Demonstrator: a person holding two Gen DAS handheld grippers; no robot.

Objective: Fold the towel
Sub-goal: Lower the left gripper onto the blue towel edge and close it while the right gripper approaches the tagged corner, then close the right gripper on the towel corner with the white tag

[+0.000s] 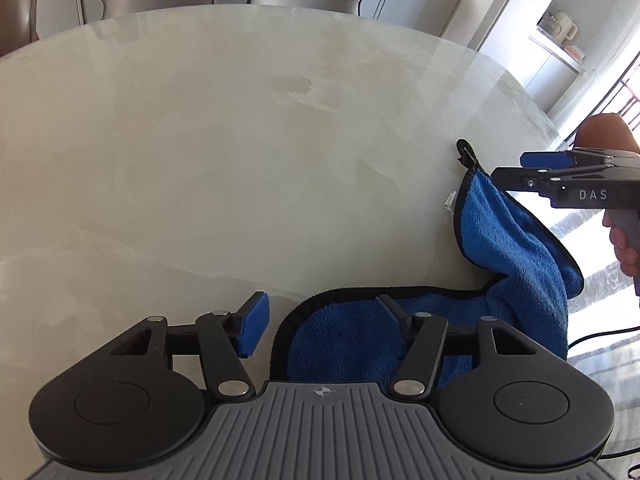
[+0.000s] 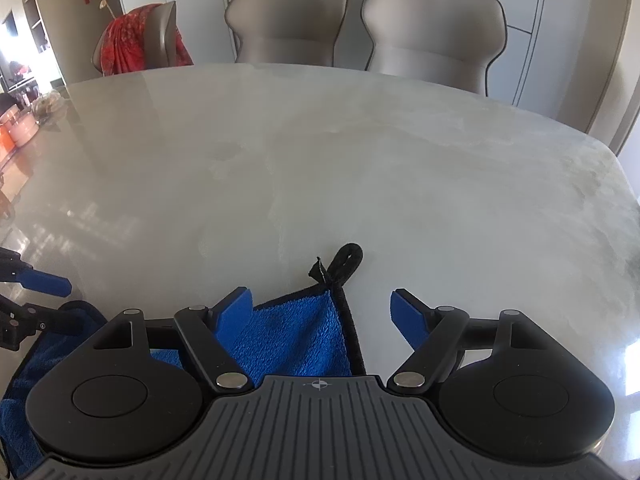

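A blue plush towel point(image 1: 512, 248) with black edging lies rumpled on the pale marble table point(image 1: 200, 160), near its front edge. My left gripper point(image 1: 320, 320) is open and straddles one rounded corner of it; the left pad point(image 1: 254, 324) is clear of the cloth, while the right finger lies over it. My right gripper point(image 2: 320, 312) is open around the corner of the towel point(image 2: 296, 332) that carries a black hanging loop point(image 2: 346, 260). Its left pad point(image 2: 234, 312) lies over the cloth and its right pad is over bare table. Each gripper shows in the other's view: the right gripper point(image 1: 520, 168) and the left gripper point(image 2: 36, 296).
Two grey chairs point(image 2: 288, 20) stand at the table's far side, and a third at the far left has a red cloth point(image 2: 132, 40) draped over it. Orange containers point(image 2: 16, 132) sit at the table's left end. A black cable point(image 1: 600, 334) runs off to the right.
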